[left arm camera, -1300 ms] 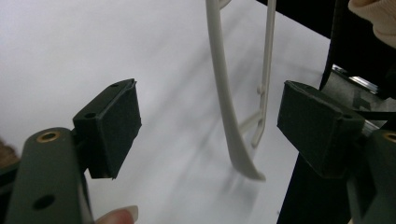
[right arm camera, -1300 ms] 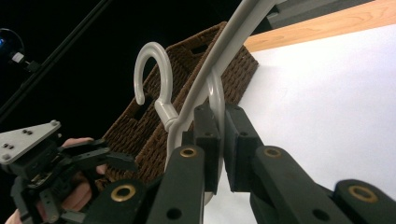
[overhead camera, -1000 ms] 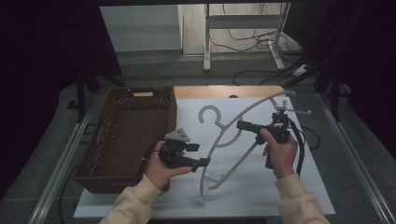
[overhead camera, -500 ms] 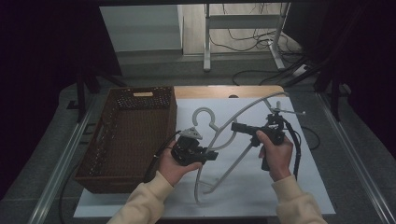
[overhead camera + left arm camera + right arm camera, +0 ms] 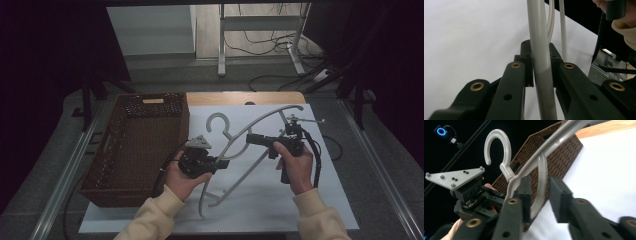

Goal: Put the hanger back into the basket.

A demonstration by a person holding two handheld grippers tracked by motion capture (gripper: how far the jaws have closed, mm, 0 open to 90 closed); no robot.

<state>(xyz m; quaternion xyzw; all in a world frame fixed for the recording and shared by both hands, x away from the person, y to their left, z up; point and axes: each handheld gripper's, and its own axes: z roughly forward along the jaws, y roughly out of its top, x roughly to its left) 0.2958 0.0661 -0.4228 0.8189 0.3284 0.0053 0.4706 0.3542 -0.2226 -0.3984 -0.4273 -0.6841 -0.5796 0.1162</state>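
Note:
A pale grey plastic hanger (image 5: 260, 118) is held off the white sheet (image 5: 300, 200), its hook pointing toward the far side. My left gripper (image 5: 220, 163) is shut on one of the hanger's bars (image 5: 541, 75), which runs straight up between the closed jaws of that gripper (image 5: 539, 47). My right gripper (image 5: 251, 138) comes in from the right, pointing left. Its jaws stand open around the hanger's curved bar, with a gap on one side (image 5: 540, 182). The hook (image 5: 505, 168) rises just beyond them.
A dark brown wicker basket (image 5: 135, 145) sits at the left edge of the sheet, close behind the left hand, and looks empty. Black cables trail from both grippers. Wooden table edge (image 5: 240, 98) lies beyond the sheet.
The hanger has shifted left toward the basket and tilted as the left gripper carried it. The right gripper has followed leftward up to the hanger's curved bar.

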